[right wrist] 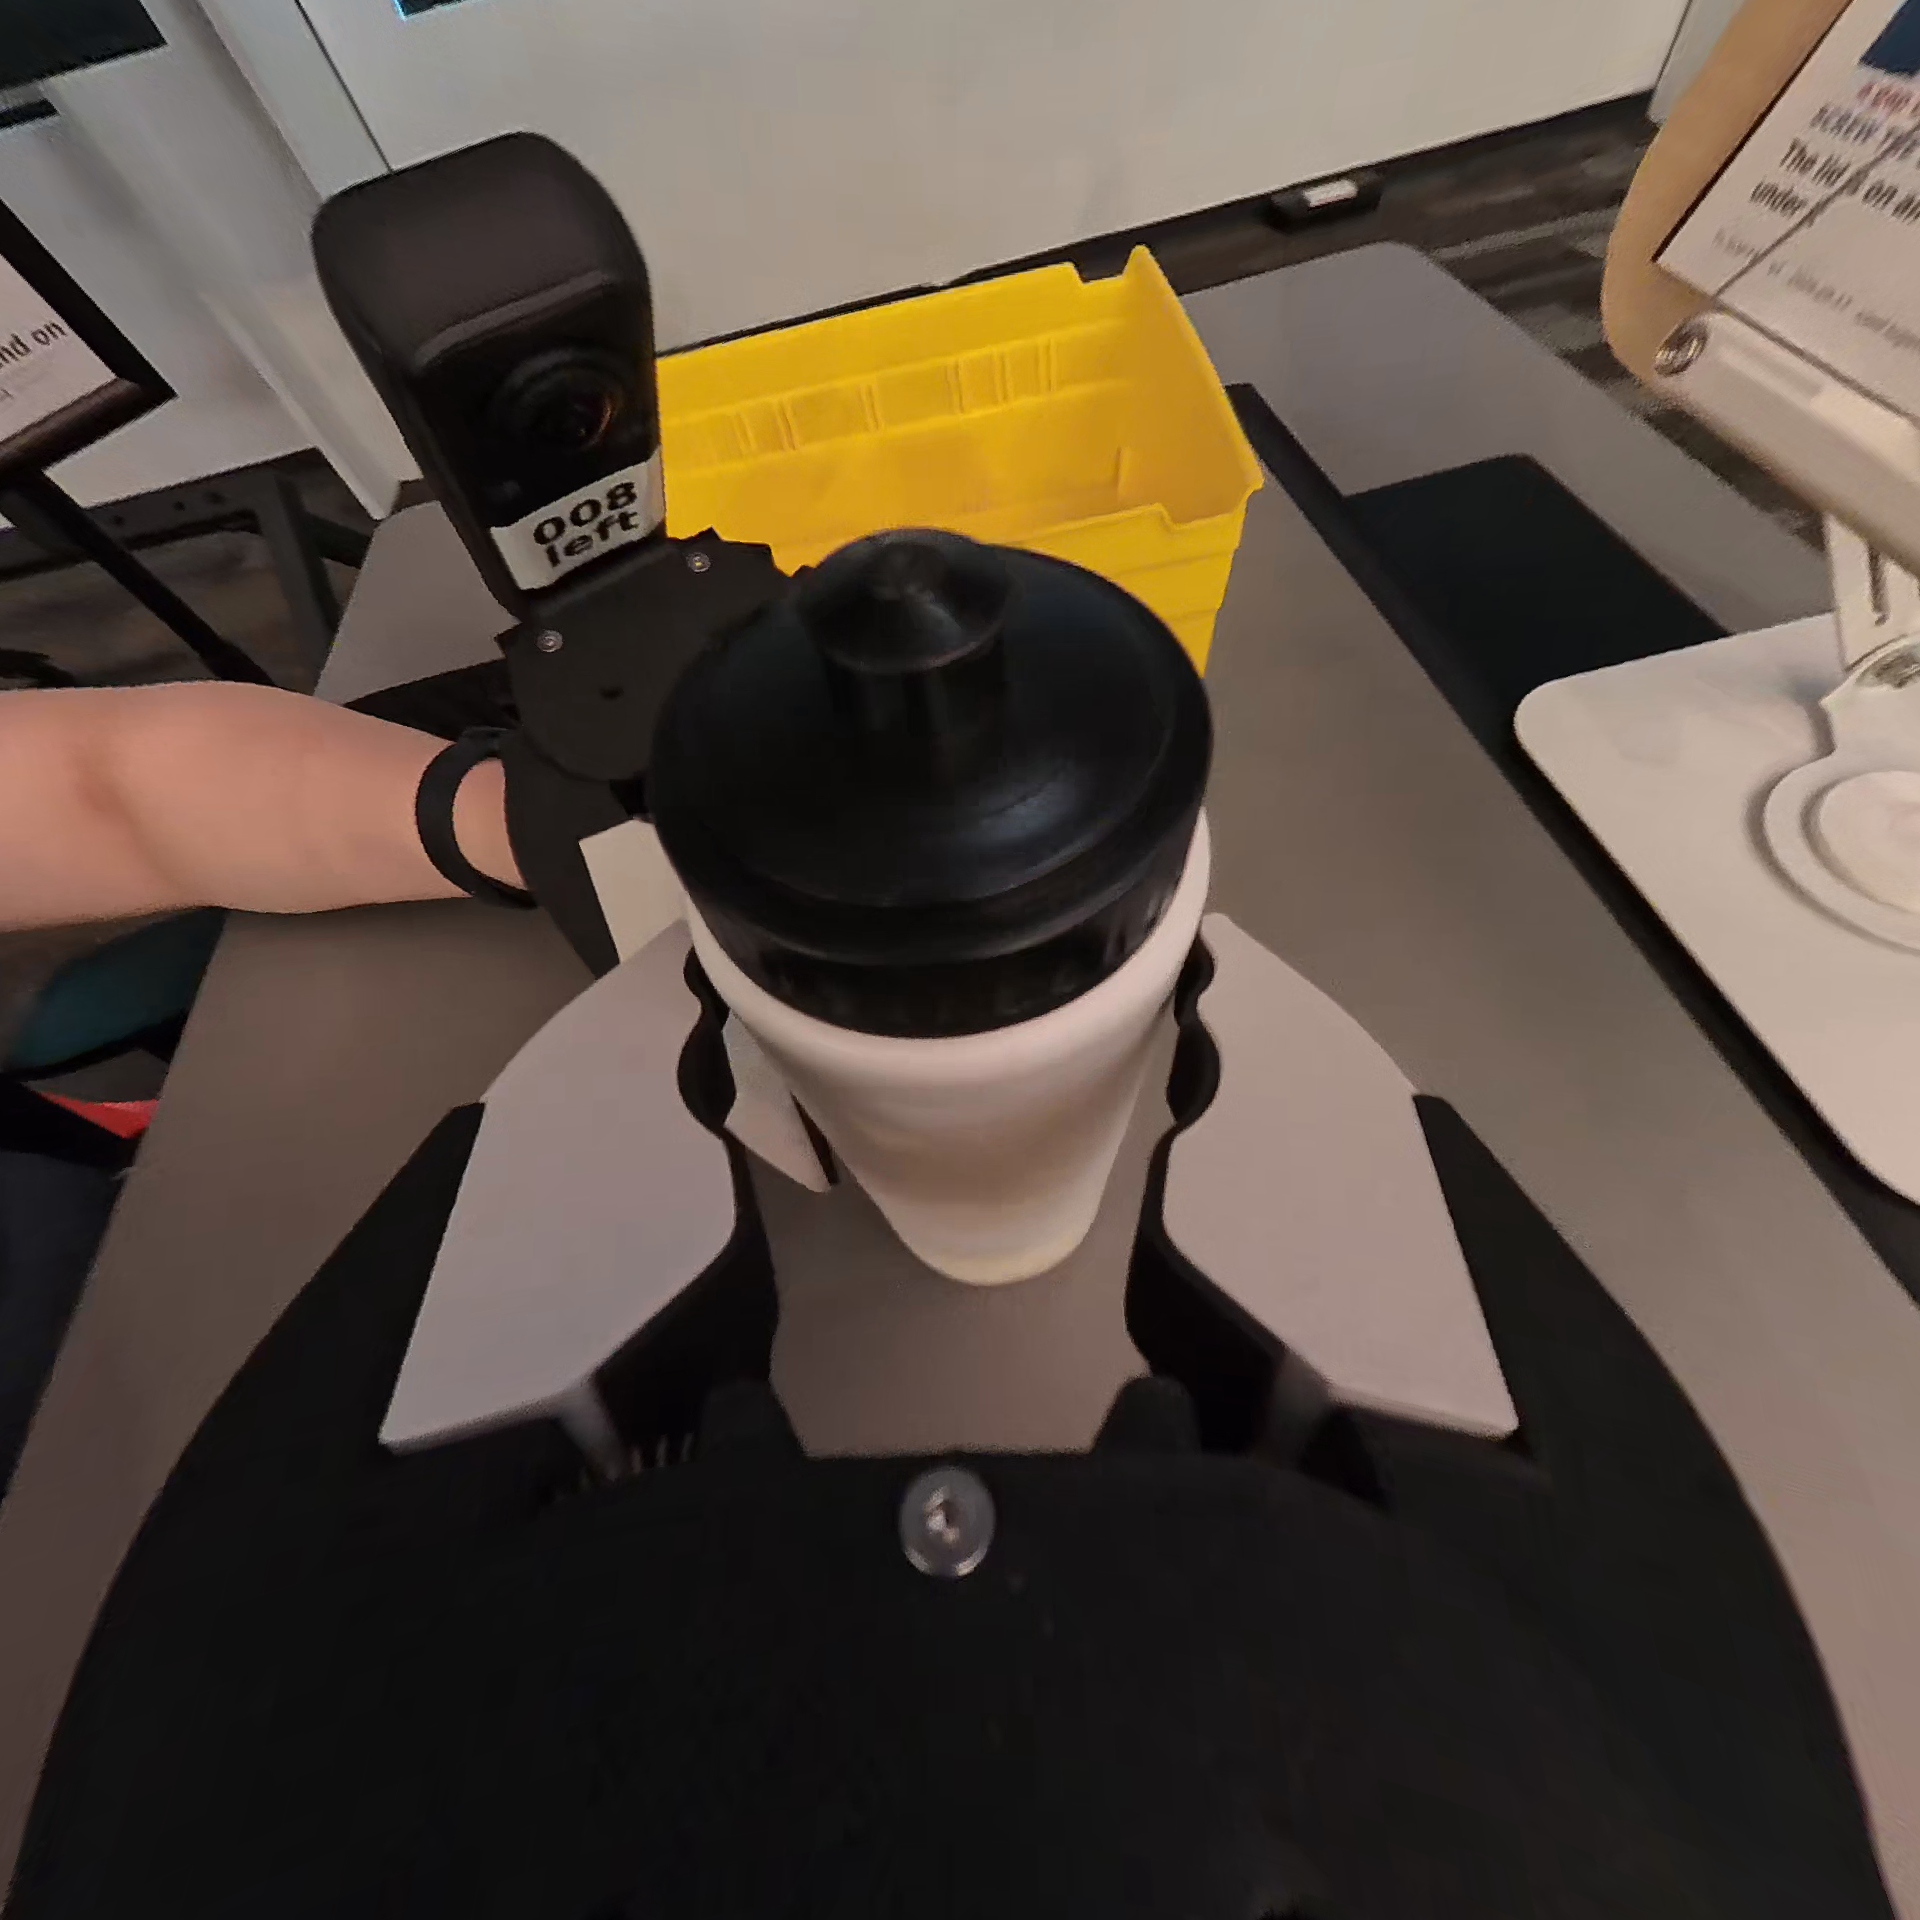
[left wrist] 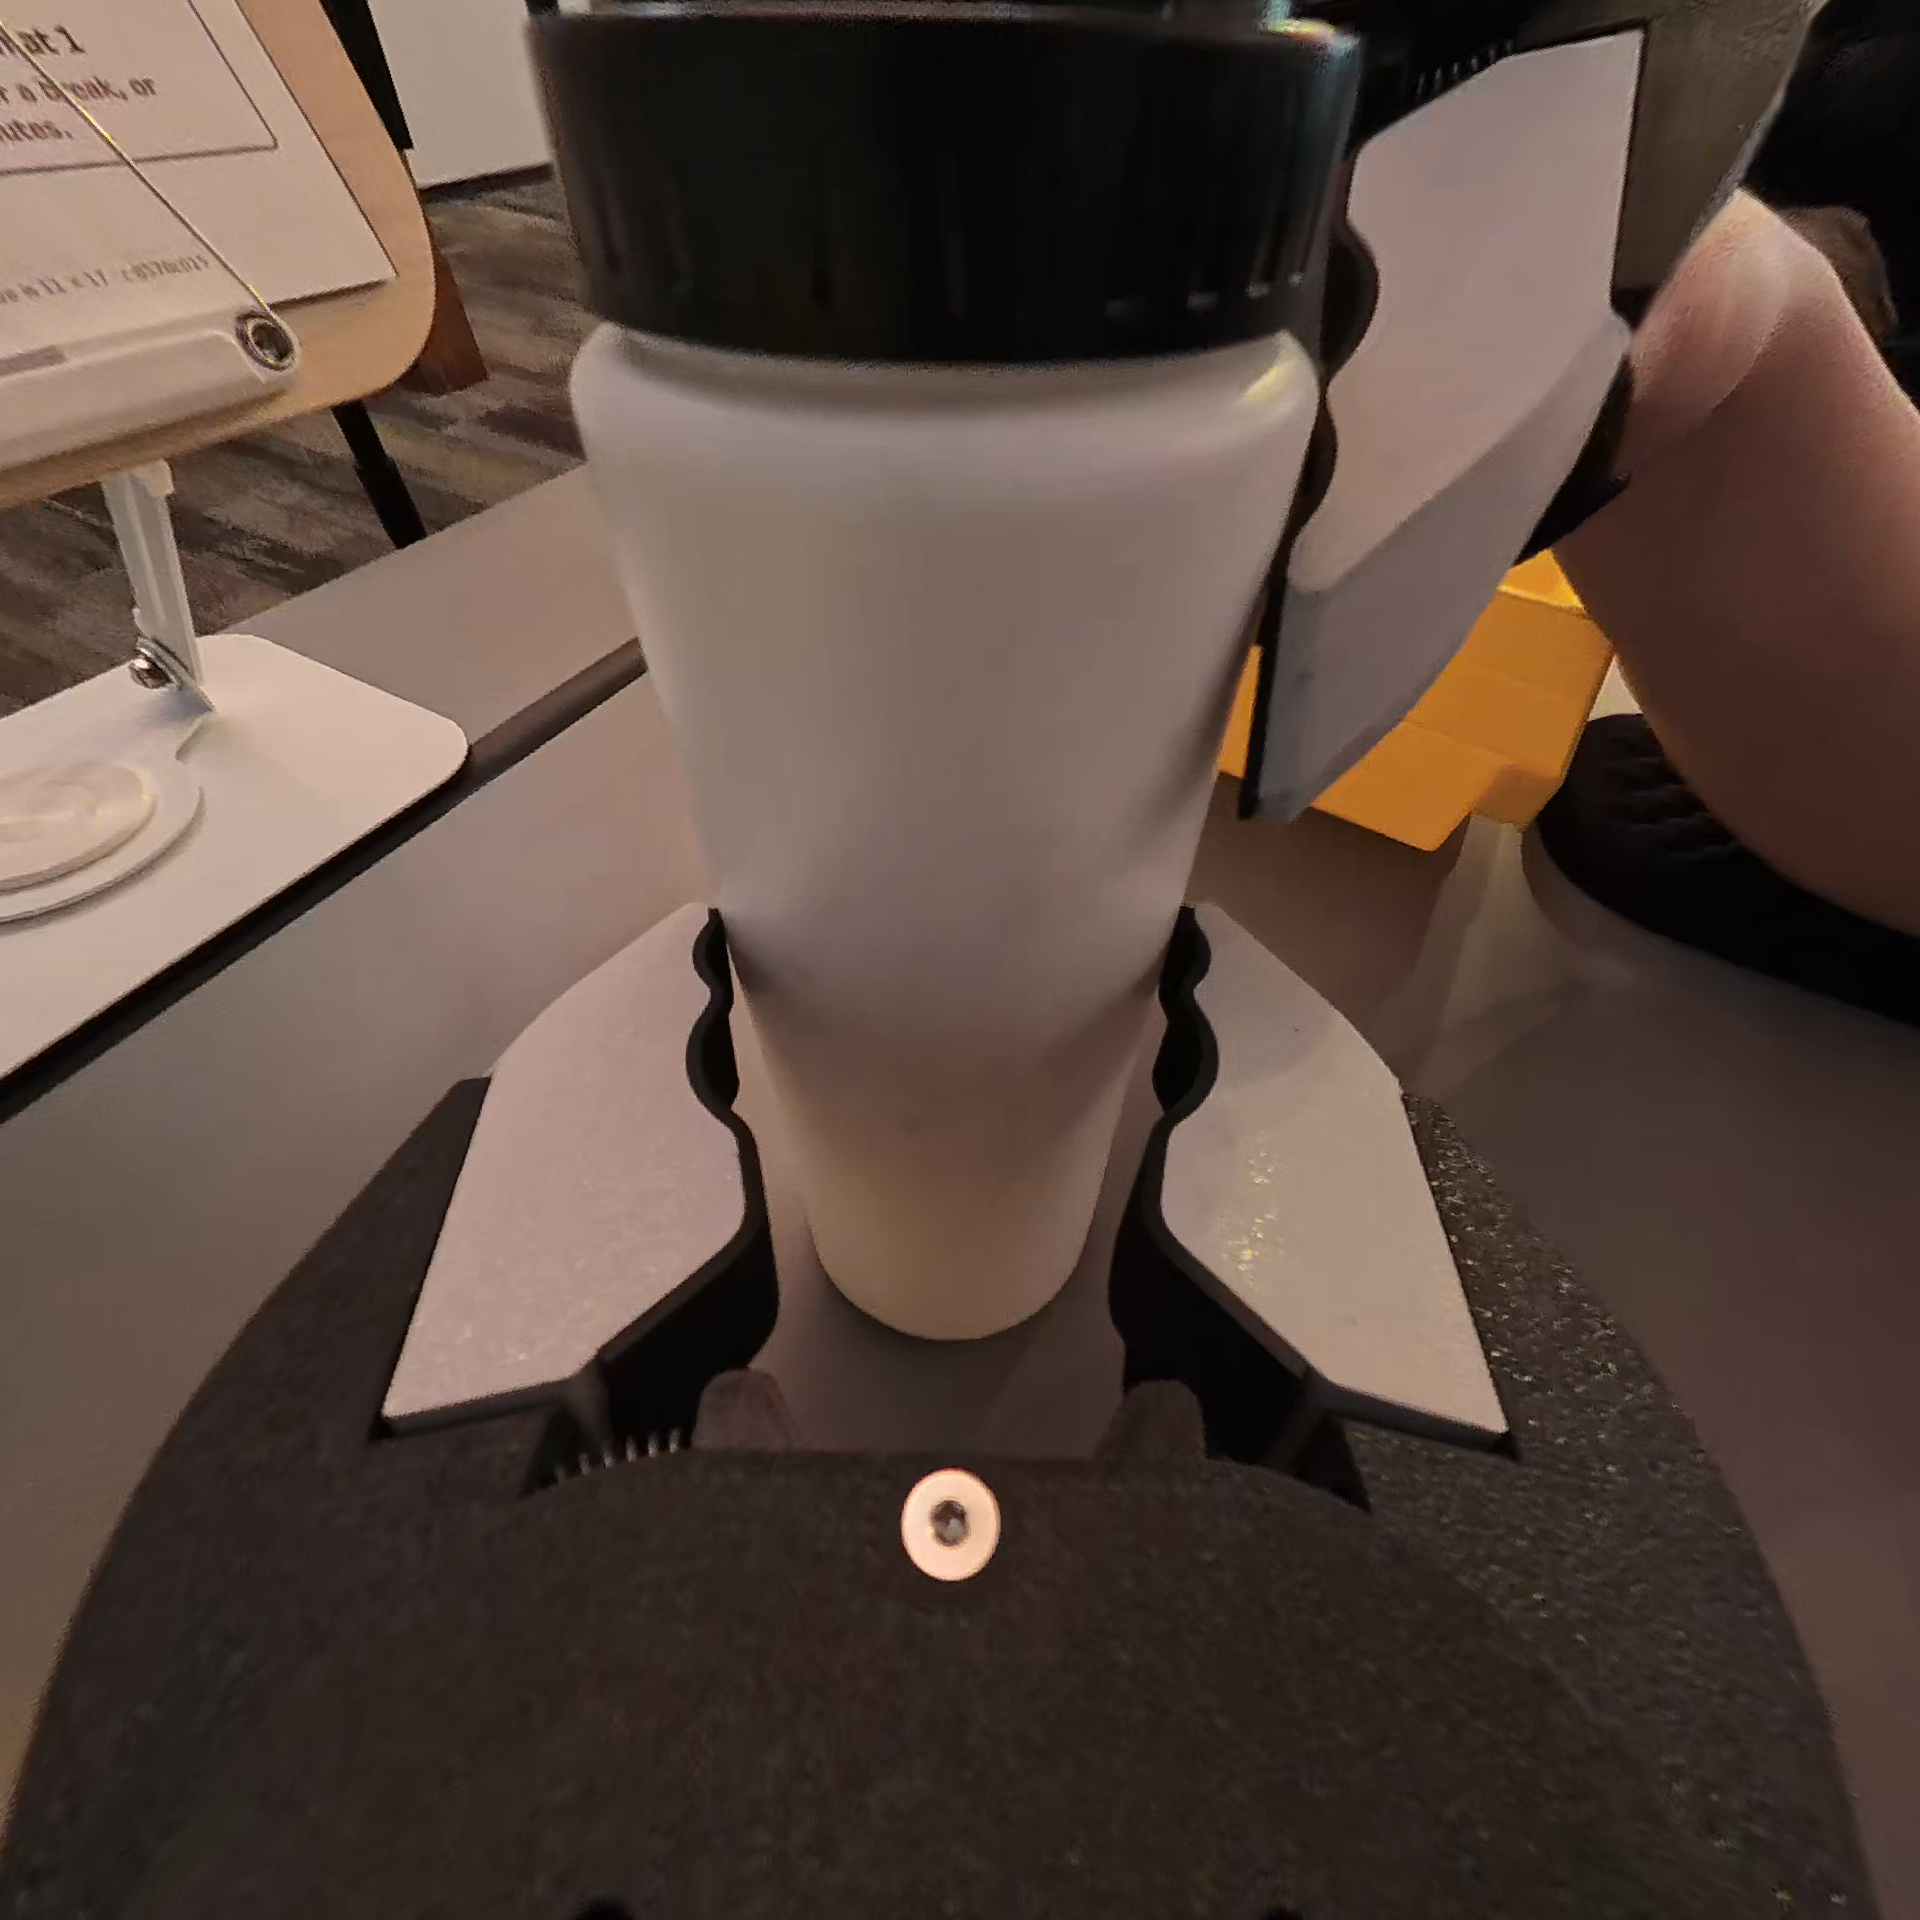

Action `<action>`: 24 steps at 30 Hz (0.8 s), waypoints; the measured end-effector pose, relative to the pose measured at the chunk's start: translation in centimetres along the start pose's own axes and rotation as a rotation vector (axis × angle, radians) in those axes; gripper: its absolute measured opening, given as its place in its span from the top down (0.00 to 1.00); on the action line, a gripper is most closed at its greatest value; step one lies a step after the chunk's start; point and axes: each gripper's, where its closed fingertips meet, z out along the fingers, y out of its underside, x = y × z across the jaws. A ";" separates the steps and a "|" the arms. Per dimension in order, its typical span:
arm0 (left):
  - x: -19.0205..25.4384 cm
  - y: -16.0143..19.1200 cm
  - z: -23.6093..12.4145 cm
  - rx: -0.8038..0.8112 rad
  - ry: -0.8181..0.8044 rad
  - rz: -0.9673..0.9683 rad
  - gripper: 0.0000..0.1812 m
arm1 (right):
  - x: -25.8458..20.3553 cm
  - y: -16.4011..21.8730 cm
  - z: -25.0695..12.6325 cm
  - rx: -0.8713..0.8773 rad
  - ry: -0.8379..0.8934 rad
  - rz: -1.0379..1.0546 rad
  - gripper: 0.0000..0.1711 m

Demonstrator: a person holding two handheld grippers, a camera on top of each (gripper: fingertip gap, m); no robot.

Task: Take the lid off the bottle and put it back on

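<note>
The left gripper [left wrist: 951,1049] clamps the lower body of the upright white plastic bottle [left wrist: 935,727], which stands on the grey worktop [left wrist: 312,1039]. Only the right wrist view shows the spout topping the black ribbed screw lid [right wrist: 925,769], still on. The right gripper [right wrist: 940,1049] brackets the bottle's neck from above; its contact cannot be told. Beyond it sits a yellow plastic bin [right wrist: 966,447], contents hidden.

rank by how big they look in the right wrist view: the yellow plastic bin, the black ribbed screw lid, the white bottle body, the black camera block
1. yellow plastic bin and black ribbed screw lid: look alike, and the lid is nearer, so unranked
2. black camera block and white bottle body: close; the bottle is partly hidden by the lid
</note>
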 end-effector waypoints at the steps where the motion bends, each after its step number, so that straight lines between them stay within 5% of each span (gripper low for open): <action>1: 0.1 0.0 -0.2 0.009 0.007 -0.003 0.56 | -0.1 0.0 -0.1 -0.007 -0.003 0.007 0.51; 8: 0.6 0.3 -0.8 0.039 0.013 0.017 0.55 | -1.4 -0.9 0.0 -0.020 0.039 -0.061 0.52; 13: 0.5 -0.3 -0.5 0.116 -0.010 0.010 0.43 | -1.7 -0.7 0.1 -0.031 0.028 -0.064 0.52; 17: 0.5 0.5 0.4 0.026 0.013 0.029 0.52 | -1.5 -0.7 0.1 -0.038 0.042 -0.058 0.52; 24: 0.5 0.7 0.5 -0.022 0.001 0.030 0.52 | -1.0 -0.9 -0.4 -0.071 0.085 -0.035 0.49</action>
